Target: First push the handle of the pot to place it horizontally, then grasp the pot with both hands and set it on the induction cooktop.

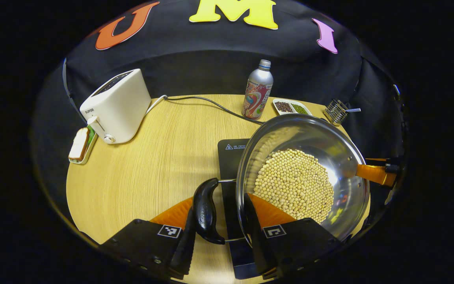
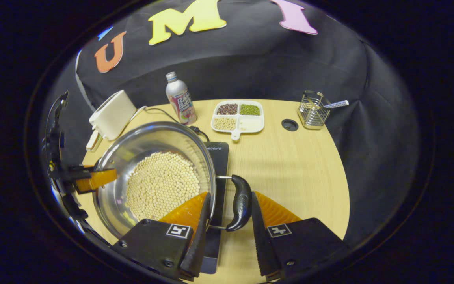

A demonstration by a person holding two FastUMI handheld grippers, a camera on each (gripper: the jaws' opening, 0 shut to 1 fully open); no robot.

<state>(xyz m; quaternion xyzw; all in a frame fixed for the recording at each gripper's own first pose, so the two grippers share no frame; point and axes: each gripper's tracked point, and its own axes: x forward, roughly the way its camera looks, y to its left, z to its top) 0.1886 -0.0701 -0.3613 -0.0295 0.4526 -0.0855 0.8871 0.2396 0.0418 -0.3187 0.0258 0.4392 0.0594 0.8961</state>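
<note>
Both tools, left (image 1: 220, 221) and right (image 2: 227, 216), straddle the pot (image 1: 302, 177) handles, apparently clamped, positioning it over the induction cooktop (image 1: 231, 152) at 12 o'clock.

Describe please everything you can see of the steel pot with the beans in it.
The pot is a wide, shallow pan of shiny metal, holding a flat layer of pale round beans. It has a dark loop handle on each side, on thin wire brackets. The left gripper straddles one handle; the right gripper straddles the other. The pot sits over the black induction cooktop on the wooden table, roughly level.
</note>
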